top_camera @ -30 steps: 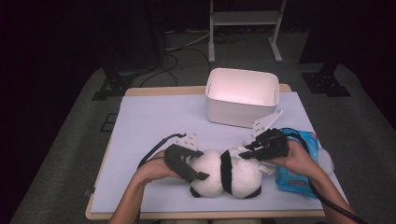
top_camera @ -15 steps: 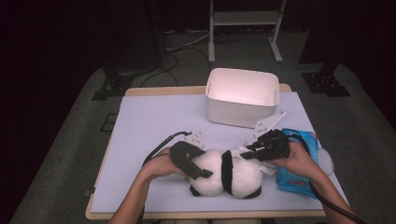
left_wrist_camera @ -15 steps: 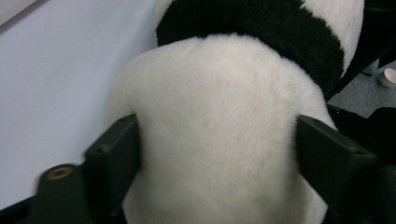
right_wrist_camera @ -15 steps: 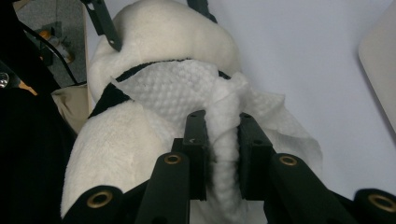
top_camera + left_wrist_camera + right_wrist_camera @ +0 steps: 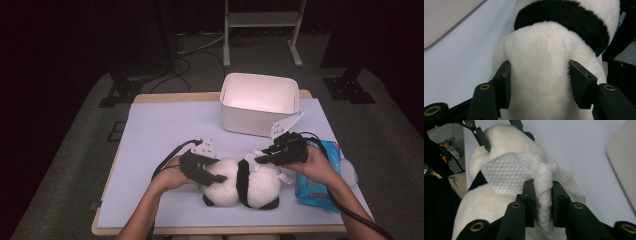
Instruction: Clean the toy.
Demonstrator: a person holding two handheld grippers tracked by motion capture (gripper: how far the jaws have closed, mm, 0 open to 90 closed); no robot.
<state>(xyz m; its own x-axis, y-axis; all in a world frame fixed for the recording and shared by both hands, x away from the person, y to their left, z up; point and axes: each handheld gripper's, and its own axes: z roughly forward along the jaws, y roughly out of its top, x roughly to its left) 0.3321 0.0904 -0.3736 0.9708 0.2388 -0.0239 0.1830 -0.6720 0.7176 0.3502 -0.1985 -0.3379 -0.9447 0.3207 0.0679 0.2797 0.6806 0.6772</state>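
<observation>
A black-and-white plush panda lies near the table's front edge. My left gripper comes at its white end from the left. In the left gripper view its jaws have just been closing, and both pads now press into the white fur of the panda. My right gripper sits over the panda's top from the right, shut on a bunched white wipe. The wipe drapes over the panda between the jaws of the right gripper.
A white bin stands behind the panda at the back of the pale mat. A blue pack of wipes lies under the person's right wrist, close to the table's right edge.
The left gripper's jaws have drawn in from wide open onto the panda's white end. The right gripper and the wipe have hardly moved.
</observation>
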